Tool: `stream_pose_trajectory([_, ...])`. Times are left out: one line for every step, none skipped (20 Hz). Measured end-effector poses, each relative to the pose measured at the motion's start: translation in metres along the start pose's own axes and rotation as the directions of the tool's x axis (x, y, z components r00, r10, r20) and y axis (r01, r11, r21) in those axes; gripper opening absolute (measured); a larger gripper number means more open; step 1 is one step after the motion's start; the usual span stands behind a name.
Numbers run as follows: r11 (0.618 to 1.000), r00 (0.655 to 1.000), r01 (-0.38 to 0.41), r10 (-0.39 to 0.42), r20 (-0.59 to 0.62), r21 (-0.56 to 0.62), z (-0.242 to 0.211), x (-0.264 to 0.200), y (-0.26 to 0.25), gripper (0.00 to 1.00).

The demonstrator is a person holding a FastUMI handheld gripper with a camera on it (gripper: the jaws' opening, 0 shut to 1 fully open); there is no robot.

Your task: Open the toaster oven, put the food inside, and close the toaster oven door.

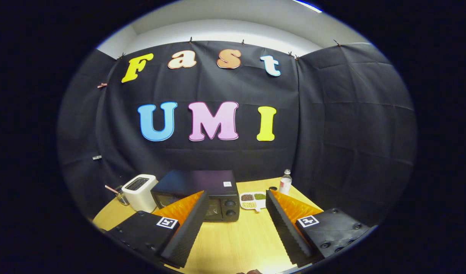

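Toaster oven (196, 194): boxy dark metal case, standing on the wooden table (233, 243) beyond the fingers, partly hidden behind the left one. Door appears shut; fits either a stage before opening or one after closing. Interior contents not discernible. Gripper (236, 219): released, fingers spread wide, ribbed pads, holding nothing. Beside the oven: white rounded toaster (139, 192) on one side, shallow divided dish (252, 200) with small grainy portions and clear plastic bottle (285, 182) on the other.
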State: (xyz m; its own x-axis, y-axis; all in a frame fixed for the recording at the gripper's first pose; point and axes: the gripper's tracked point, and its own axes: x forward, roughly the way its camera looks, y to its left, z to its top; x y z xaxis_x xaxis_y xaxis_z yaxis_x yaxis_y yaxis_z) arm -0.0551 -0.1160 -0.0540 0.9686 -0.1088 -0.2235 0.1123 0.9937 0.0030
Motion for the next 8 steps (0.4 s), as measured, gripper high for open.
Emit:
stream_pose_trajectory([1.0,1.0,0.005,-0.005,-0.006,0.01,-0.001,-0.001,-0.002,0.98])
stream_pose_trajectory([1.0,1.0,0.007,-0.006,-0.006,0.024,0.0,-0.002,-0.002,0.98])
stream_pose_trajectory([0.999,1.0,0.007,-0.006,-0.011,0.039,0.0,-0.003,-0.003,0.98])
stream_pose_trajectory([0.999,1.0,0.004,-0.003,-0.012,0.048,0.001,-0.004,-0.002,0.98])
stream_pose_trajectory([0.999,1.0,0.002,-0.002,-0.01,0.048,0.003,-0.005,-0.001,0.98])
stream_pose_trajectory([0.999,1.0,0.002,-0.001,-0.007,0.041,0.004,-0.005,-0.001,0.98])
stream_pose_trajectory([0.999,1.0,-0.002,0.002,-0.002,0.033,0.007,-0.006,0.0,0.98])
stream_pose_trajectory([1.0,1.0,-0.012,0.012,0.002,0.029,0.011,-0.008,0.003,0.98])
